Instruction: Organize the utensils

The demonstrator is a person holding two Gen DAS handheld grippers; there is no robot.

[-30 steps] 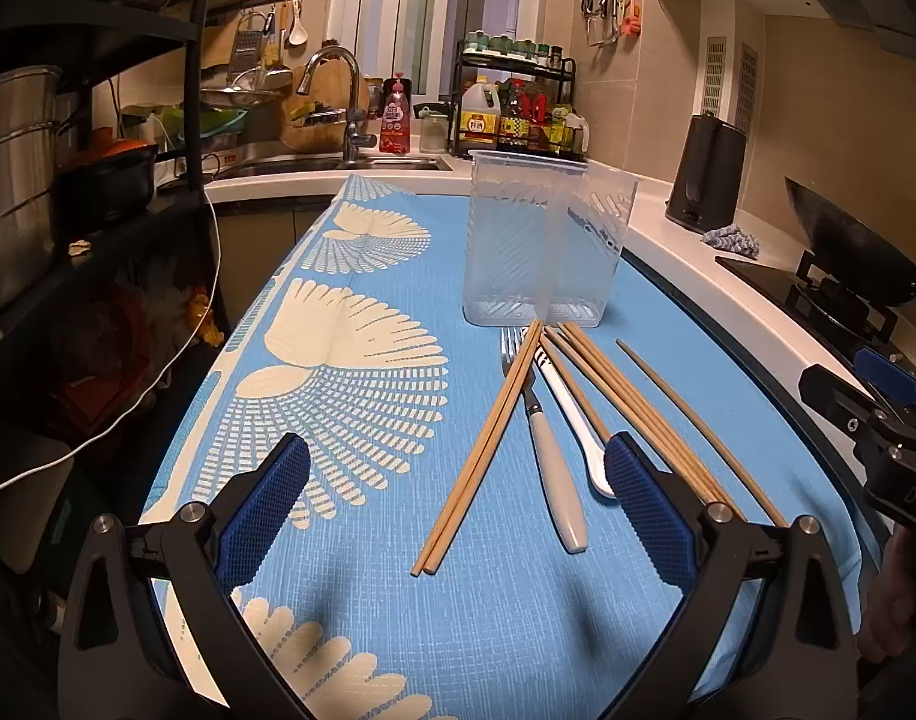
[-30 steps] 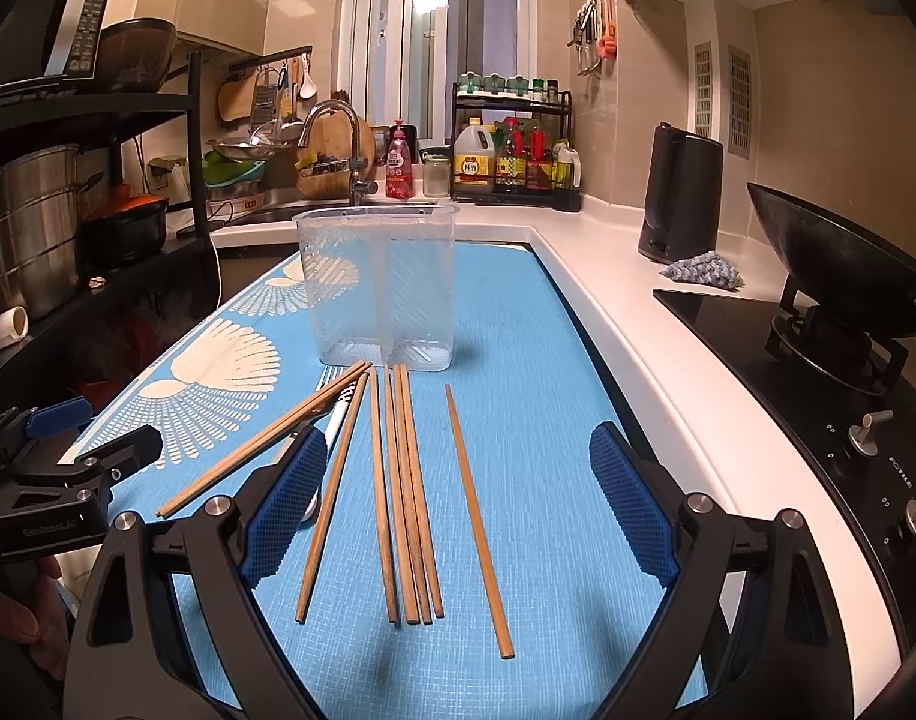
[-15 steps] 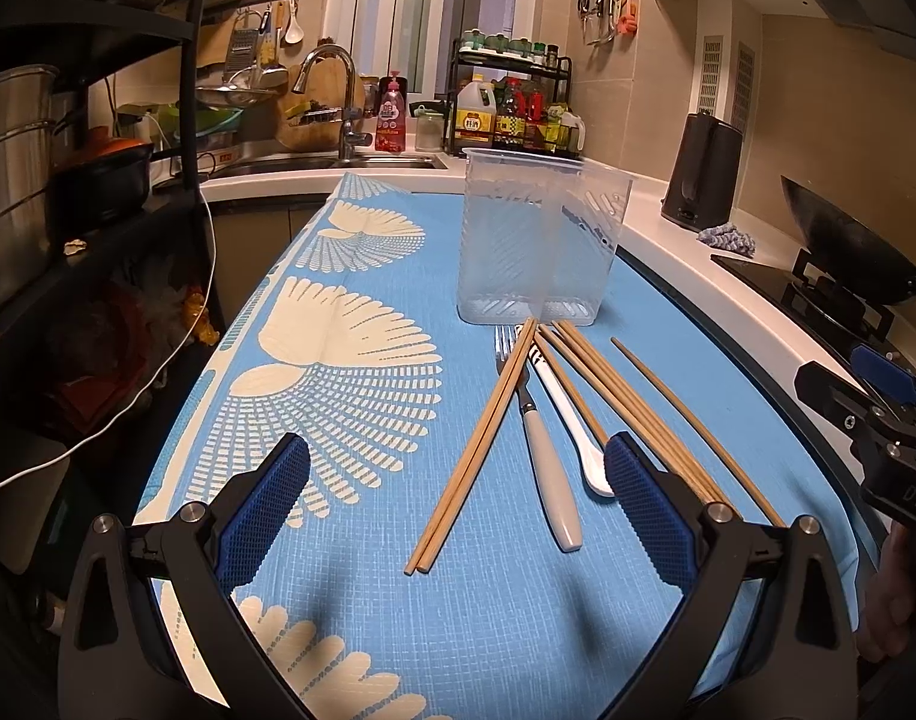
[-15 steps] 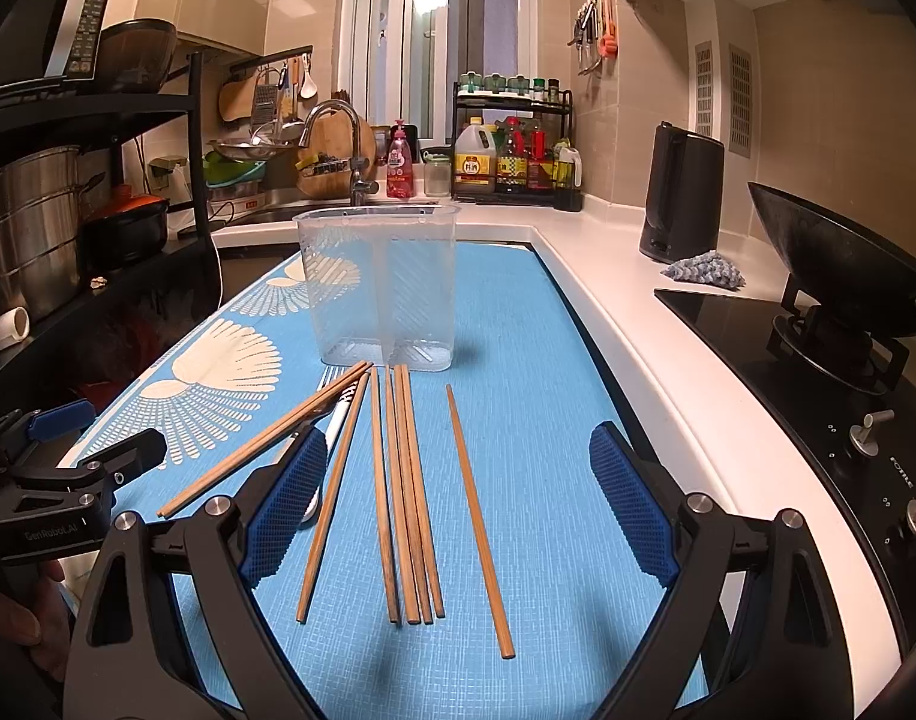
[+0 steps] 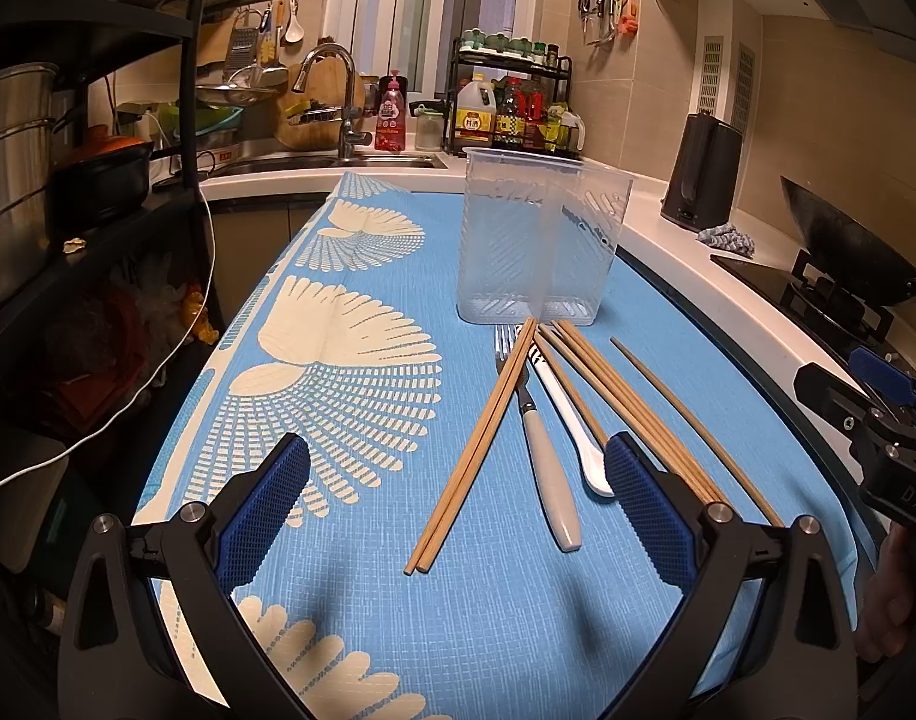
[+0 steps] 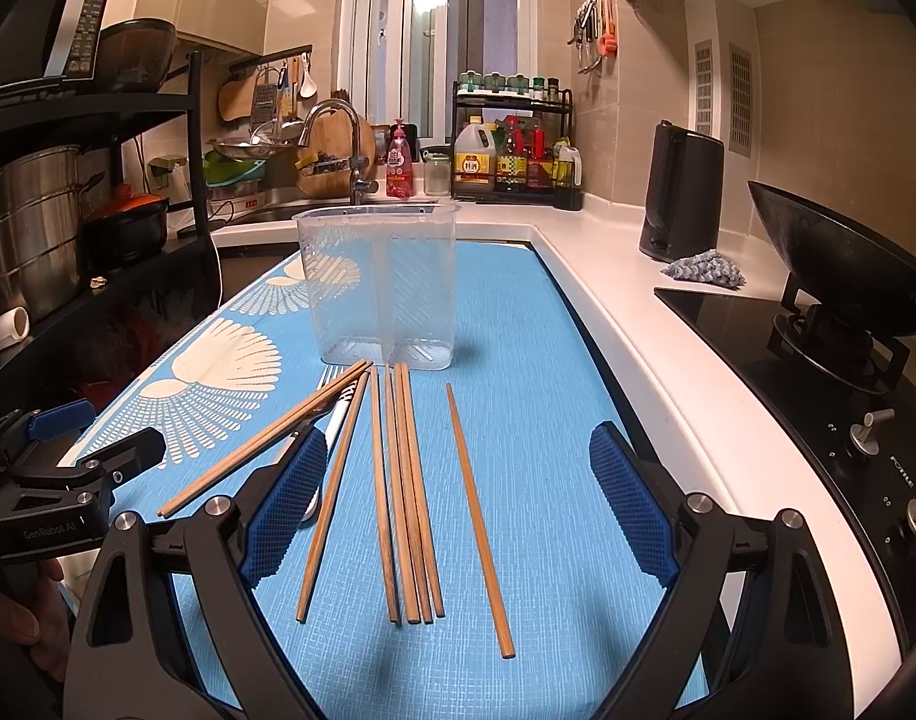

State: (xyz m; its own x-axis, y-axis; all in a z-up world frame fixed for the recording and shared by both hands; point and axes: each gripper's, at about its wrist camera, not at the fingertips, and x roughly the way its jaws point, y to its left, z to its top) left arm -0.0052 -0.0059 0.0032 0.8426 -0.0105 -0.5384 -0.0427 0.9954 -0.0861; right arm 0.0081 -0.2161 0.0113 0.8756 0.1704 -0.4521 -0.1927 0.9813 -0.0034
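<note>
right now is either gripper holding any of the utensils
Nothing is held. The left gripper and right gripper are both open above the chopsticks, touching none.

Wooden chopsticks [image 6: 407, 492], fork [image 5: 541, 450], white spoon [image 5: 571, 420] flat beside upright clear holder [image 6: 380, 288]

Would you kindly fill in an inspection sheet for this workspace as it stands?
Surface: blue patterned mat covers the counter.
Job's things: clear divided holder upright, empty; chopsticks loose on the mat before it; fork and white spoon lie among them.
Clutter: nothing seen on the mat.
Grippers: left gripper open, holding nothing; right gripper open, holding nothing.
Cables: white cable hangs by the rack at left.
Surroundings: sink faucet, black kettle, wok on the stove.
</note>
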